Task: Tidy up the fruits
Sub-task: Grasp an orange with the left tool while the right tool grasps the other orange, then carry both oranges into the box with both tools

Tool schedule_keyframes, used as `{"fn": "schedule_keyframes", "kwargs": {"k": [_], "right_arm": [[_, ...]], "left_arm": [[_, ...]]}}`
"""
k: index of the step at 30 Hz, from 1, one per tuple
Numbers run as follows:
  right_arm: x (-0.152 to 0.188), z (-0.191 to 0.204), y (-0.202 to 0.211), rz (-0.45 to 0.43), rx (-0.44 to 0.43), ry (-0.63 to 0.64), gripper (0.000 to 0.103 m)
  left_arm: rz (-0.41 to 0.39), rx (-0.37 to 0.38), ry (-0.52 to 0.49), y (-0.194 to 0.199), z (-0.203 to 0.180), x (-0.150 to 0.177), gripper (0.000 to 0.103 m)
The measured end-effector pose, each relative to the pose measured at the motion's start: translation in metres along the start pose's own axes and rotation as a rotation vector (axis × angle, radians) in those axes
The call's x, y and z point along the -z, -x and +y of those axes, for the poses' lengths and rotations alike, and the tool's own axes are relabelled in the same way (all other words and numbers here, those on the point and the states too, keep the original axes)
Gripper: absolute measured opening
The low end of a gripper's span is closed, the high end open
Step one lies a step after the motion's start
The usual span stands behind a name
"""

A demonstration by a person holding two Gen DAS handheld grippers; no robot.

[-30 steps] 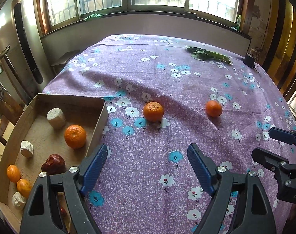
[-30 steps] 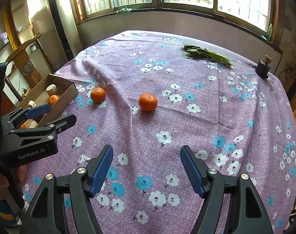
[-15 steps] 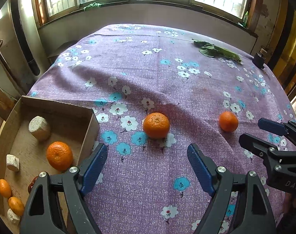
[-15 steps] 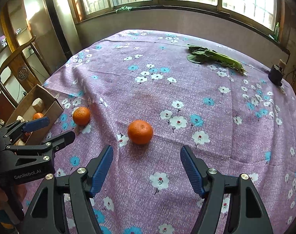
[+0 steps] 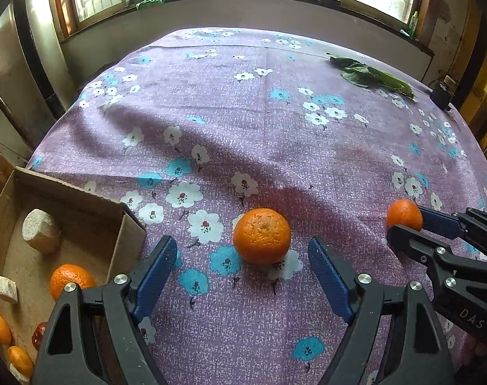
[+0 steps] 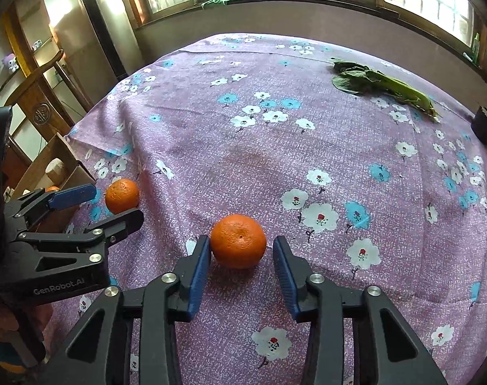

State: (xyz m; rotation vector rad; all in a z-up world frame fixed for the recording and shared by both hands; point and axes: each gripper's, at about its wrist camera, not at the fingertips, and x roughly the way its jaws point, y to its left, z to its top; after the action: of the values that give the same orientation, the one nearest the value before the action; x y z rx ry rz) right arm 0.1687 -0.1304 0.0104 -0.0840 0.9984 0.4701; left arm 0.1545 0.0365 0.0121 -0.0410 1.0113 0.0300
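1. While two oranges lie loose on the surface (image 5: 275, 122), each pair of tongs faces one of them, presumably so both can be lifted at once and carried to the box (image 5: 83, 205).
2. Left tongs (image 5: 240, 266) stand wide apart, holding nothing; the left orange (image 5: 262, 235) sits just ahead of their tips, centred in the gap but not yet between the pads, so a short push forward seems needed before closing.
3. Right tongs (image 6: 242, 256) are narrower but not yet gripping: the right orange (image 6: 238, 240) sits between the tips, the left-hand pad touching or nearly touching its skin, the right-hand pad a little clear. They look to be closing on it.
4. To the left of the left tongs lies the box, with its near corner beside their left-hand finger; it already holds an orange (image 5: 71, 280), smaller orange fruits, a dark red fruit and pale chunks. That, I judge, is where the loose two belong.
5. Neither orange has a real long axis; both are round and slightly flattened. The right orange shows its dimple tilted up toward the tongs; the left orange shows a faint dimple on top, so it probably sits roughly upright.
6. Far beyond both tongs, to the right, lie green leaves (image 6: 381, 83), well apart from the fruit.
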Motion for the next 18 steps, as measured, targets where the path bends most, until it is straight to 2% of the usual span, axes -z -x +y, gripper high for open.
{"fn": "schedule_keyframes", "kwargs": {"k": [2,3,4,5,6,11,15,18], "right_arm": [[0.001,0.001,0.001,-0.002,-0.001,-0.003,0.038],[0.001,0.001,0.001,-0.003,-0.002,-0.009,0.038],[0.001,0.001,0.001,-0.003,-0.002,-0.013,0.038],[0.002,0.001,0.001,-0.002,-0.001,-0.015,0.038],[0.002,0.001,0.002,-0.001,0.002,-0.015,0.038],[0.008,0.005,0.009,0.004,0.007,-0.013,0.037],[0.017,0.010,0.018,0.001,0.011,-0.017,0.037],[0.026,0.014,0.028,-0.004,0.024,-0.016,0.037]], "left_arm": [[-0.017,-0.010,0.000,0.000,0.001,0.000,0.081],[-0.022,-0.005,0.000,0.001,0.001,0.000,0.075],[-0.025,-0.017,-0.004,0.001,0.000,0.000,0.063],[-0.041,-0.022,-0.012,0.004,0.000,0.000,0.041],[-0.035,0.013,-0.009,0.004,0.001,0.000,0.029],[-0.029,0.029,-0.007,0.010,0.002,0.007,0.030],[-0.053,0.030,-0.028,0.029,-0.002,0.017,0.030],[-0.067,0.058,-0.030,0.045,-0.002,0.027,0.030]]}}
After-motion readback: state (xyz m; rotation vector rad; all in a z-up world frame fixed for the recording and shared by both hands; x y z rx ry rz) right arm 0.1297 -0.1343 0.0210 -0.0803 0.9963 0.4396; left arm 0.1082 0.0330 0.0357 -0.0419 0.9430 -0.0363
